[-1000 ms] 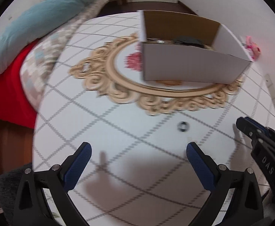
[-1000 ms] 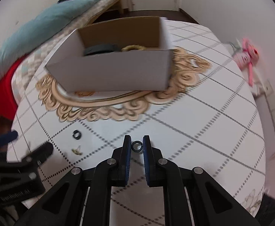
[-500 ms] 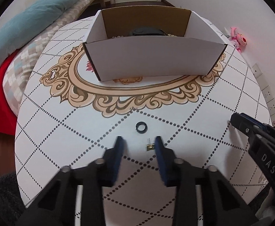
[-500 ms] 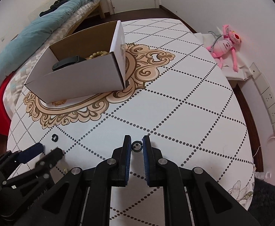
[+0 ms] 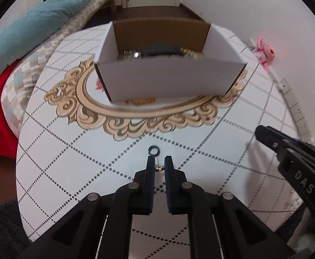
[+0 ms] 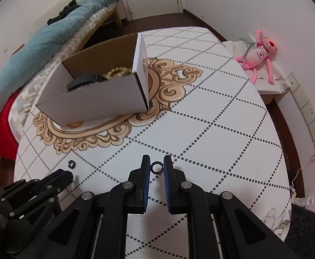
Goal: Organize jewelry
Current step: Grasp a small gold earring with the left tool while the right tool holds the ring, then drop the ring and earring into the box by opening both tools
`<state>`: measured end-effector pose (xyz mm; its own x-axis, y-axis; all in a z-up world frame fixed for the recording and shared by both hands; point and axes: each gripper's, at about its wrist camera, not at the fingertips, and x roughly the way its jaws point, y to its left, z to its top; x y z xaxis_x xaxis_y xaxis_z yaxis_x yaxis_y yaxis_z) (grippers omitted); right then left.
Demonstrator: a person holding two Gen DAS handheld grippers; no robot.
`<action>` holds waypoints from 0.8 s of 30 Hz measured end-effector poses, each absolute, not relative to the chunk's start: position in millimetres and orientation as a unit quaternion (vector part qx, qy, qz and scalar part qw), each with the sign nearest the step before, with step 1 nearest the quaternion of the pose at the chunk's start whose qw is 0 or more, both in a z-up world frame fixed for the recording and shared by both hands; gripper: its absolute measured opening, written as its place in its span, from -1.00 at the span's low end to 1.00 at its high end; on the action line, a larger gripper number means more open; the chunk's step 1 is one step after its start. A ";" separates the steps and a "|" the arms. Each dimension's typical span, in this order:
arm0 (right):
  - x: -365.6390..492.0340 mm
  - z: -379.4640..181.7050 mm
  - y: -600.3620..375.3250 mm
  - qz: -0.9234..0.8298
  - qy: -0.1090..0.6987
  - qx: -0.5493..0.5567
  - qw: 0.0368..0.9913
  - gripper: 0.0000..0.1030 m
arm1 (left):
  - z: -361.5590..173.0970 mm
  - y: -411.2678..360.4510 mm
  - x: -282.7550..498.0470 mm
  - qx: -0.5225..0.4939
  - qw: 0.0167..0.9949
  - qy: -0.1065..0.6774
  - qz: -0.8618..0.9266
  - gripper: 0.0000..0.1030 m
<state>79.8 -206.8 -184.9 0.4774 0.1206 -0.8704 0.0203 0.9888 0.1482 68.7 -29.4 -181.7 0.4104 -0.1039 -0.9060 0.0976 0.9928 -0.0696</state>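
Observation:
My left gripper is shut on a small gold earring low over the table. A black ring lies on the table just beyond its tips; it also shows in the right wrist view. My right gripper is shut on a dark ring and holds it above the table. The white cardboard box stands on the gold ornament and holds a black band and gold beads. The right gripper shows at the right edge of the left wrist view.
The round white table has a dotted diamond pattern. A bed with a teal blanket lies to the left. A pink plush toy lies by the right wall with sockets.
My left gripper moved onto the gold earring and closed on it. My right gripper, still holding the dark ring, drew back to the right of the box.

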 end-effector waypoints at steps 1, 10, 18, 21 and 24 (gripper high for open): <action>79.8 -180.8 -206.7 0.031 0.507 0.073 0.858 -0.75 | -175.3 -28.8 69.0 -0.007 0.842 0.535 -0.063 -0.88; 107.8 -124.2 -203.5 0.076 0.469 0.105 0.874 -0.75 | -109.0 -6.6 116.6 -0.070 0.859 0.500 -0.084 -0.88; 190.0 -97.6 -197.9 0.103 0.466 0.104 0.873 -0.75 | -80.5 17.4 201.7 -0.052 0.870 0.487 -0.061 -0.88; 223.4 -103.7 -193.3 0.110 0.486 0.095 0.862 -0.75 | -88.3 17.0 224.3 -0.038 0.863 0.501 -0.057 -0.88; 252.1 -117.2 -185.7 0.114 0.516 0.077 0.845 -0.75 | -102.3 15.8 240.5 -0.032 0.849 0.525 -0.049 -0.83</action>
<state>252.1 -185.7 -117.2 0.4404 0.2723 -0.8555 -0.1142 0.9621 0.2475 240.5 15.8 -102.3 0.4441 -0.1158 -0.8884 0.0494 0.9933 -0.1048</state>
